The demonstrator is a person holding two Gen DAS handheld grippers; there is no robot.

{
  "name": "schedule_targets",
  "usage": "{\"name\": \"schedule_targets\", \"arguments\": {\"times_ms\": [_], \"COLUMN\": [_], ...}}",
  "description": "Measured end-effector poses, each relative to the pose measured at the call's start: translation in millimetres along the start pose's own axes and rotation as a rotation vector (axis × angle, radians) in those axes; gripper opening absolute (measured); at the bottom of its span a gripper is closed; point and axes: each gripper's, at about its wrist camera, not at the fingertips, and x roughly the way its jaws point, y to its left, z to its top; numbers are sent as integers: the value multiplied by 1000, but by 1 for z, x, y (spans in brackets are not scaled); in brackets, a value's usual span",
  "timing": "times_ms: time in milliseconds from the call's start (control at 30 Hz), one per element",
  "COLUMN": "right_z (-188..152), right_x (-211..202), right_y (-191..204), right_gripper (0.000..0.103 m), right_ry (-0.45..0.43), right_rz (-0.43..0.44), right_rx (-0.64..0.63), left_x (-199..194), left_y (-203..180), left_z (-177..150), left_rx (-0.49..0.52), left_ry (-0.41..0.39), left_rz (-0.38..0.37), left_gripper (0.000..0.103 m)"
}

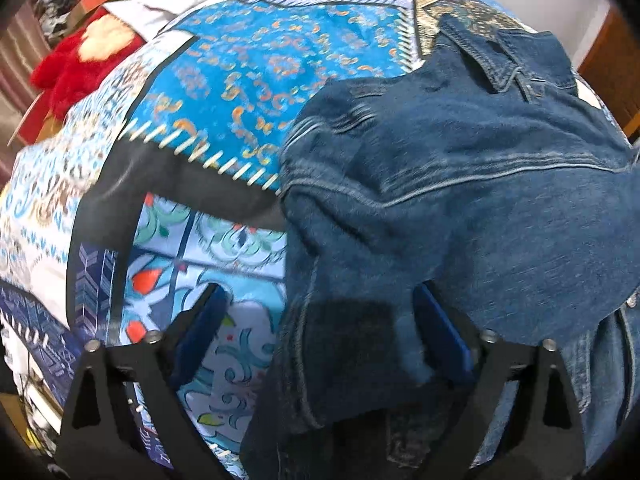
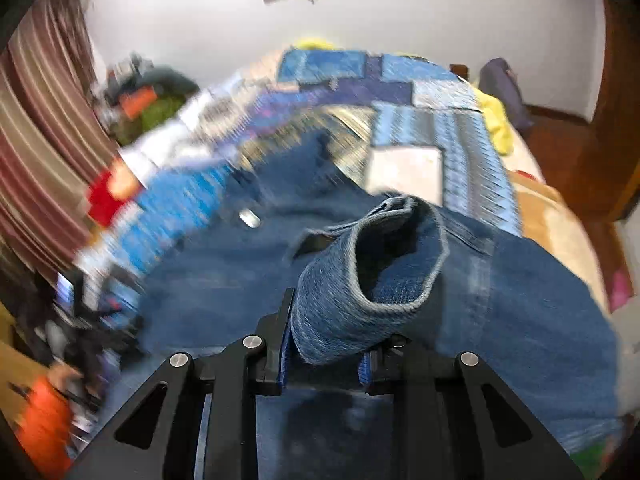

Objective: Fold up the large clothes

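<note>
The denim jacket (image 1: 460,184) lies on the bed (image 1: 240,60). The right gripper (image 2: 326,344) jaws grasp a cuff (image 2: 372,276), likely to carry the sleeve inward. The left gripper (image 1: 320,332) jaws stand released, straddling the jacket's edge, ready to pinch.

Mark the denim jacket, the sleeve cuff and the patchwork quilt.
denim jacket (image 1: 460,208): left wrist view, back panel below the seam.
sleeve cuff (image 2: 340,300): right wrist view, outer band.
patchwork quilt (image 1: 256,80): left wrist view, bright blue patch.
</note>
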Motion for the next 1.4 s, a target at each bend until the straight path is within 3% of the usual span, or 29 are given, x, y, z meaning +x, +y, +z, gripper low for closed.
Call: {"name": "schedule_targets", "arguments": {"times_ms": [100, 200, 233, 267, 300, 367, 433, 500, 667, 833, 933, 1033, 1133, 1300, 1400], "right_z": [-18, -30, -30, -30, -30, -33, -34, -34, -18, 9, 18, 20, 12, 9, 3], "right_x": [17, 22, 20, 18, 14, 2, -7, -17, -42, -31, -4, 35, 71, 66, 50], "right_y": [-10, -22, -24, -27, -30, -34, -41, -43, -37, -20, -8, -2, -6, -36, -54], "right_gripper": [23, 29, 42, 64, 85, 95, 95, 95, 96, 96, 96, 96, 96, 96, 99], "right_ry": [86, 132, 123, 119, 111, 62, 69, 71, -3, -35, 3, 94, 198, 218, 210], "right_rz": [-61, -48, -74, -114, -207, -262, -220, -237, -195, -133, -117, -157, -213, -137, -201], "right_rx": [-33, -19, -12, -12, -23, -53, -49, -43, -25, 2, -36, -86, -130, -59, -56], "left_x": [3, 2, 1, 1, -1, -5, -16, -30, -53, -12, 15, 29, 41, 50, 48], "left_y": [3, 4, 3, 3, 2, 4, 8, 15, 40, 39, 16, -5, -10, -15, -12], "left_z": [-5, -10, -11, -12, -16, -15, -15, -6, 43, 80, 86, 91, 95, 96, 95], "left_rx": [-22, -14, -6, -1, 1, 11, 32, 43, -15, 10, 106, 194, 221, 254, 237], "left_ry": [20, 19, 20, 21, 21, 38, 39, 1, -99, -22, 2, -20, -28, -45, -39], "left_rz": [-24, -12, -1, 3, 5, 1, -4, 1, 28, 55, 82, 136, 187, 249, 258], "left_gripper": [102, 103, 103, 103, 103, 103, 102, 102, 102, 102, 102, 102, 103, 103, 103]}}
